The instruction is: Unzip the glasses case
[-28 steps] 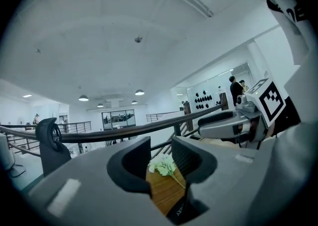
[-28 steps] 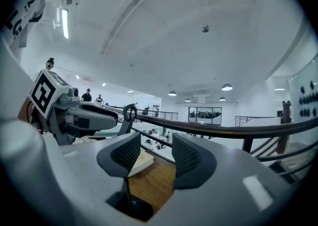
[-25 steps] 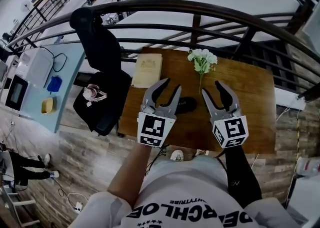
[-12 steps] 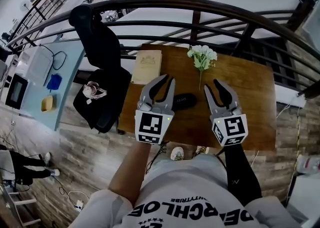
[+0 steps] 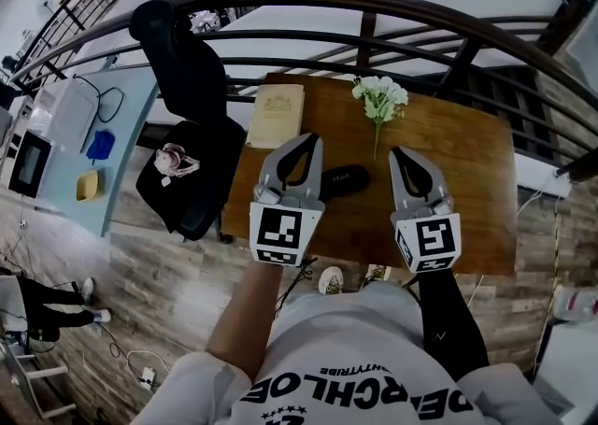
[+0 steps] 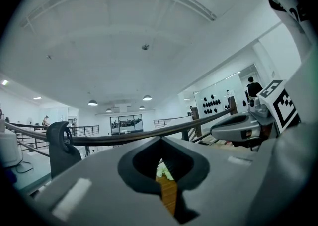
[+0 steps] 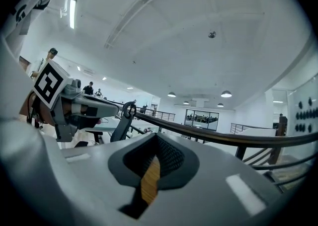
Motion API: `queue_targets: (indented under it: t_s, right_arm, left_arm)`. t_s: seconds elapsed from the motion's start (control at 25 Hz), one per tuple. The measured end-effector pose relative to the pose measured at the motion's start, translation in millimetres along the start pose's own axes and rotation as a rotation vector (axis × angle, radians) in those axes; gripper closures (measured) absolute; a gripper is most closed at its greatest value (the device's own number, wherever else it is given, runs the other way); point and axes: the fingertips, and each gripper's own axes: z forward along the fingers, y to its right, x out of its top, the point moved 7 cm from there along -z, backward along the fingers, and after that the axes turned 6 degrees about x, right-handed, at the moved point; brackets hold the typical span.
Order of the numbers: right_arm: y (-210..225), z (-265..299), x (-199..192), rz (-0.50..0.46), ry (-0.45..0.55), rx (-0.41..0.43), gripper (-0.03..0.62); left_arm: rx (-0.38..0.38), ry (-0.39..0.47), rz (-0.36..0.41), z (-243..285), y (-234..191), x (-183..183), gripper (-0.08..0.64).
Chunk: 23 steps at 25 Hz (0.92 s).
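Both tools have just been closing on nothing; the left tool and the right tool now have their jaws together and empty, held level above the worktop; the black glasses case lies on the worktop between the two tools, closer to the left tool; its pale print is too small to read; a tan book beyond the left tool bears an illegible crest; the shirt shows upside-down letters, partly "CHLOE".

White lettered T-shirt, black right sleeve
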Motion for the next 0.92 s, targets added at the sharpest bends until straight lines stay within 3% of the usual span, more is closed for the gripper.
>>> queue_targets:
  t_s: [0.92]
  right_arm:
    - [-11.4,-11.9,-2.3,0.025,-0.003,0.018,0.563]
  left_arm:
    - [0.005,-0.003,-0.024,-18.9,2.8,-0.2,0.451]
